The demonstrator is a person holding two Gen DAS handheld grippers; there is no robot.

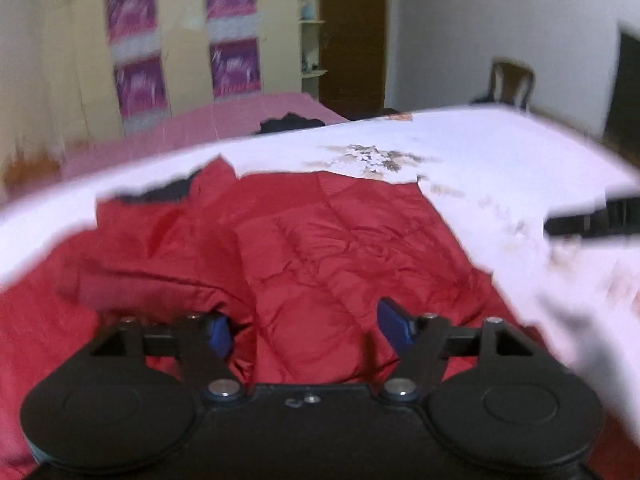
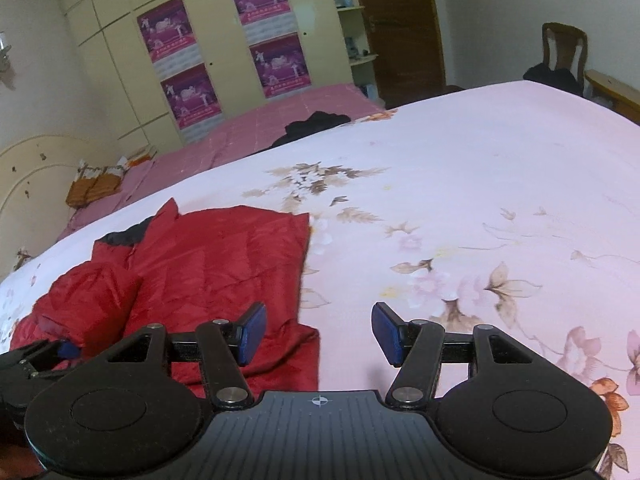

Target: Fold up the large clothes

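The red padded jacket (image 2: 208,268) is laid at the near left of the floral bedsheet (image 2: 460,184), partly folded, one bulky part doubled over; further folds seem required; the left gripper (image 1: 304,330) and right gripper (image 2: 318,332) are held apart, empty; a wardrobe (image 2: 120,40) is seen beyond.

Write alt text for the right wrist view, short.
A red quilted jacket, partly folded, lies on a bed with a pale pink floral sheet. The right gripper hovers in the foreground with its blue-padded jaws open and empty over the jacket's near edge. The left gripper shows at the left edge; behind are a second pink bed, postered wardrobes and a chair.
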